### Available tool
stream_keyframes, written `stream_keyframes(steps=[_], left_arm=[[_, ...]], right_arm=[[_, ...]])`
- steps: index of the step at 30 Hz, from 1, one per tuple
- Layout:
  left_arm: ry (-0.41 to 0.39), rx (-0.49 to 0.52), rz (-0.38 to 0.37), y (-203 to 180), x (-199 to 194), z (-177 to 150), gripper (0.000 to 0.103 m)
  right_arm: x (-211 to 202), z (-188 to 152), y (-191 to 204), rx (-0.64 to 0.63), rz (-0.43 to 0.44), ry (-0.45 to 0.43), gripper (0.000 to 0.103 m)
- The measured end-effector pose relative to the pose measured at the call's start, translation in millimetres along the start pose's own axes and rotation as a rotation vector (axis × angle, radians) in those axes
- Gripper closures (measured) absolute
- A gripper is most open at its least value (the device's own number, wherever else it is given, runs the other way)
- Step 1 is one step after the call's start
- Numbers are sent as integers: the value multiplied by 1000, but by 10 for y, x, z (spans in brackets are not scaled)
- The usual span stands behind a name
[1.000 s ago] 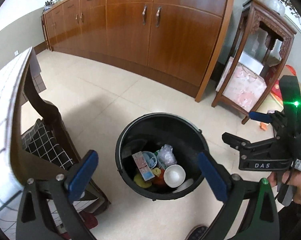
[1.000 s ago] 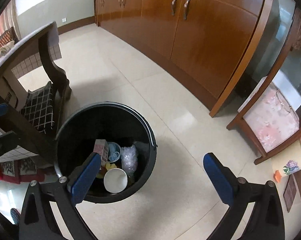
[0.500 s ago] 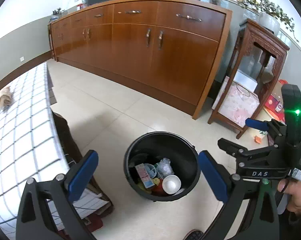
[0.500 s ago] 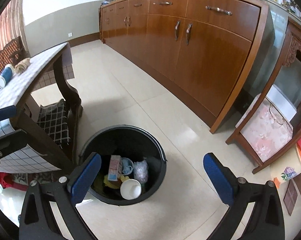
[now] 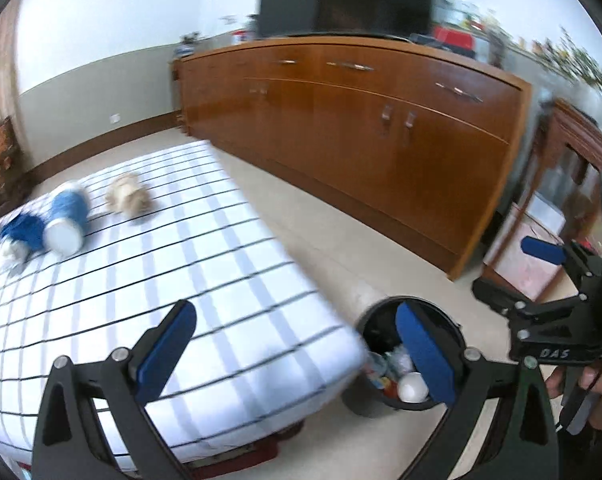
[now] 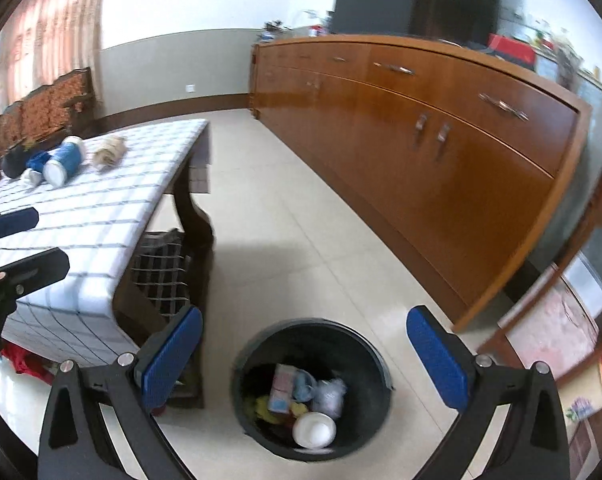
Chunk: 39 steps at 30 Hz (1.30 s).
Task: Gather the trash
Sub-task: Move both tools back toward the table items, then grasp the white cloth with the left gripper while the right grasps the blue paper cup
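A black trash bin (image 6: 313, 388) stands on the floor beside the table and holds several pieces of trash; it also shows in the left wrist view (image 5: 385, 320). On the checked tablecloth (image 5: 161, 264) lie a blue and white cup (image 5: 65, 220), a blue wrapper (image 5: 21, 230) and a crumpled beige paper (image 5: 127, 198). My left gripper (image 5: 297, 352) is open and empty above the table's near edge. My right gripper (image 6: 305, 360) is open and empty above the bin. The cup (image 6: 63, 162) and the paper (image 6: 107, 148) show far left in the right wrist view.
A long wooden sideboard (image 6: 421, 120) runs along the far wall. A wooden side stand (image 5: 573, 184) is at the right. A chair with a checked cushion (image 6: 161, 272) sits under the table. A dark object (image 6: 15, 162) lies by the cup.
Both grippers have risen and tilted up from the bin. The left one has swung left over the table, so the tabletop trash has come into view.
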<state>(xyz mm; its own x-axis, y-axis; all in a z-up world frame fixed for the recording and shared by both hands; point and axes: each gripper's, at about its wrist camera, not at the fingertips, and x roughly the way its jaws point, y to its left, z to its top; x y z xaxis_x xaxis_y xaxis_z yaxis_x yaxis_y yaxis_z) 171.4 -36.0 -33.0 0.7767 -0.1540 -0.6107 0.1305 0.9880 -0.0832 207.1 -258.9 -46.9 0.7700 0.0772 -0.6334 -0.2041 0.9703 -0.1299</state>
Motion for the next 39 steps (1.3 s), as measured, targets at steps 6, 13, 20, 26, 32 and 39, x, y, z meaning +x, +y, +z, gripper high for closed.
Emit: stream_keyframes(steps=[6, 13, 20, 26, 32, 39], left_arm=[[-15, -70, 101, 652, -149, -74, 2], [-46, -149, 244, 1419, -381, -139, 2], [-33, -219, 364, 2255, -542, -203, 2], [-22, -269, 426, 2819, -518, -232, 2], [10, -288, 407, 3147, -320, -187, 5], [8, -297, 391, 3366, -91, -20, 7]], right_arm=[[89, 282, 500, -26, 78, -35, 0], [257, 653, 1206, -44, 153, 8, 0], [396, 1017, 2028, -78, 236, 6, 0], [547, 1288, 2744, -136, 311, 16, 0], [851, 1581, 3430, -190, 353, 31, 0], [1294, 1787, 3819, -197, 357, 73, 2]])
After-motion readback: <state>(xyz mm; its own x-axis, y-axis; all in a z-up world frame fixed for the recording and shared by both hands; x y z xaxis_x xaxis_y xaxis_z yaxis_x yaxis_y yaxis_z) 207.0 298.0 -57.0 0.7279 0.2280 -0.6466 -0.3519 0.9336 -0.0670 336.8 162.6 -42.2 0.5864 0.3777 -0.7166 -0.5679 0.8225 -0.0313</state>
